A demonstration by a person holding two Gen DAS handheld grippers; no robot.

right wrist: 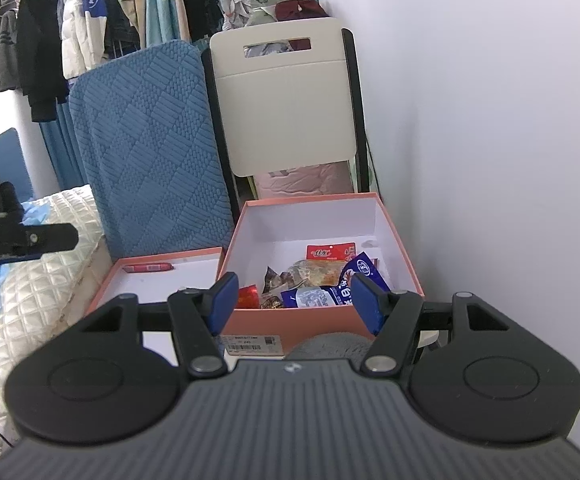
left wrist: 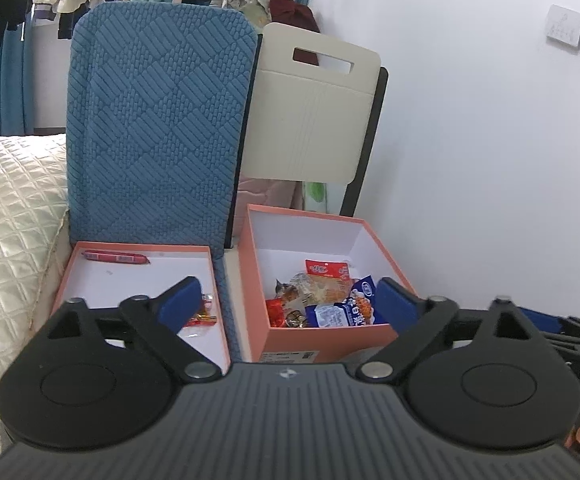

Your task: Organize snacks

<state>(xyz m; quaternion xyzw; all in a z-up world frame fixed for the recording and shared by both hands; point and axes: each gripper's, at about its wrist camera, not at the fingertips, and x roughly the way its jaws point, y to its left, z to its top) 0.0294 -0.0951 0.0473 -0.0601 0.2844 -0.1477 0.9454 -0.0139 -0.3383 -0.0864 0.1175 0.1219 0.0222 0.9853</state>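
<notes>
Two snack packets (right wrist: 331,251) — print too blurred to read.

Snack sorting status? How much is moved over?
Done: a red sausage stick and a small red packet lie in the shallow tray. In hand: nothing; both hand-held grippers stand open and empty. Left: the packet pile still in the deep box.

Room evenly lit, soft diffuse daylight, cool cast. White wall (left wrist: 469,160) bright, no glare, shading greyer toward right edge in right wrist view. Shadows faint: soft dark patch inside deep pink box (right wrist: 250,224) along its near wall. Fisheye bent straight lines; blue cushion (left wrist: 158,120) and chair back (left wrist: 313,120) bowed outward. Hanging clothes (right wrist: 70,32) soft, slightly smeared at top. Gripper bodies at bottom looked blurred, dark corners vignetted.
</notes>
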